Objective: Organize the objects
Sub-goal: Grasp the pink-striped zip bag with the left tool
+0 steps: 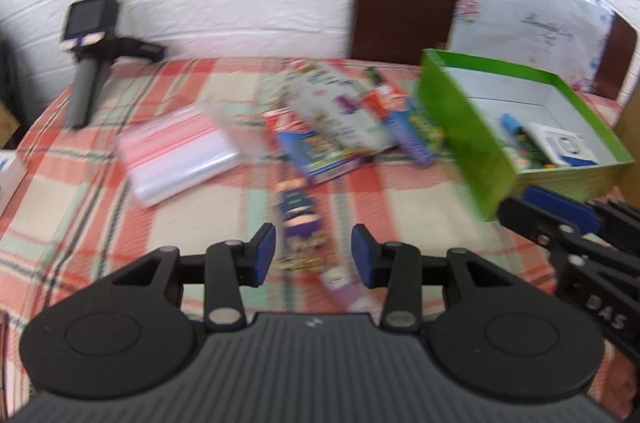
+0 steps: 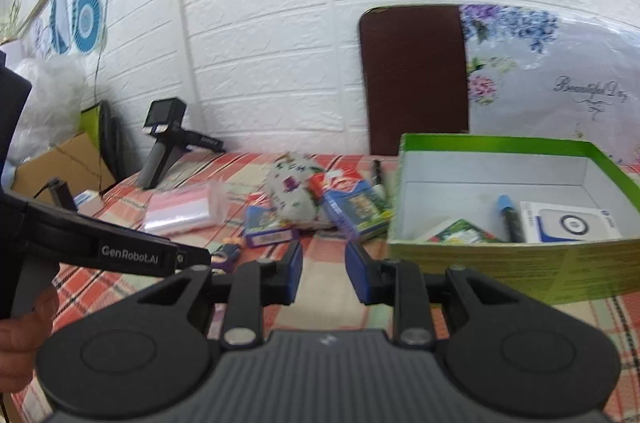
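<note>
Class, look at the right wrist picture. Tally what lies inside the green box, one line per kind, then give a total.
Inside the green box, as far as the view shows:
marker with blue cap: 1
white carton with blue ring: 1
green printed packet: 1
Total: 3

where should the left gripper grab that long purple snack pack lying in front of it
Grip the purple pack across its narrow width, near the middle, coming down from above. It lies flat on the checked cloth, its length running away between the open left gripper fingers, so they likely already straddle its long sides. Blur hides finer detail.
</note>
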Tool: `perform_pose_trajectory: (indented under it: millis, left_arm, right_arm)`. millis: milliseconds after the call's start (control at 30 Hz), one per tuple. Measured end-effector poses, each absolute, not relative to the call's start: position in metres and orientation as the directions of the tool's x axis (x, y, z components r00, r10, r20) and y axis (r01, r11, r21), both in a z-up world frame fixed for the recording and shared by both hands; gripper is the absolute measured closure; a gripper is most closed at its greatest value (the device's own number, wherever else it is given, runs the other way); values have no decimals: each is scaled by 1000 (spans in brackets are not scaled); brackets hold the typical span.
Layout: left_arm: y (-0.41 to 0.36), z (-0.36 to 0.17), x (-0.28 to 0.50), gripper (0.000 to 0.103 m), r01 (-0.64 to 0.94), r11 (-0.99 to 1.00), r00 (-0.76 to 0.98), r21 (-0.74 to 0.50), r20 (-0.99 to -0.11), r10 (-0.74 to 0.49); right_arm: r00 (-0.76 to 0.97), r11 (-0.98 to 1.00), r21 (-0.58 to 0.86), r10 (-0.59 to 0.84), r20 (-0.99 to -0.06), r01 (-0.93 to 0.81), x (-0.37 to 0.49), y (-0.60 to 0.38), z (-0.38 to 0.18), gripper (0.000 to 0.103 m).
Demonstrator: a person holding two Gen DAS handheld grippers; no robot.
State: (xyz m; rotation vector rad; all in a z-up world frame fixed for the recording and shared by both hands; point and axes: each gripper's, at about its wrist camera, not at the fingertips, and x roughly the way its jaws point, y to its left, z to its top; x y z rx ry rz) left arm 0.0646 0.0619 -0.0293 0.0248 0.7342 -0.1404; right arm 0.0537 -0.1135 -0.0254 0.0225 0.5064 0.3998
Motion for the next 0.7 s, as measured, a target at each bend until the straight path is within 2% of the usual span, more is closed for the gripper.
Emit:
perform_pose_trajectory:
  millis: [200,267,333,400,500,533,600,700]
  left_arm:
    - [136,-59,73,51,-107,994,740,1,-668,80]
    - [163,-68,76,50,-214,977,734,16,-657,172]
    - [186,-75,73,43,-279,960,750,-13,-627,210]
    - [195,-80,67,40,-311,950,774,-16,-584,244]
    - [190,-87,60,31,-295,955,819,-16,-520,244]
    - [188,-86,59,30,-289,957,821,-10,-517,242]
    - [192,-82,62,27,-285,958,816,-36,-533,223]
    - [209,-71,74,26,-263,941,820,-211,-563,103]
  right_arm:
    - [719,861,58,457,-524,-504,61,-64,-35,76]
    - [694,827,32,491,-526,-561,69,-40,-34,68]
    - [672,793,19,528,-519,-609,83,-15,-32,51]
    - [663,768,-1,553,-504,-641,101,9,-31,43]
    - [615,737,38,590,-524,-675,145,40,-33,35]
    - [606,744,72,592,-531,-664,163,48,-34,29]
    - [579,762,163,595,-558,-626,200,57,-38,25]
    - [504,771,305,608,-614,-558,246,60,-50,27]
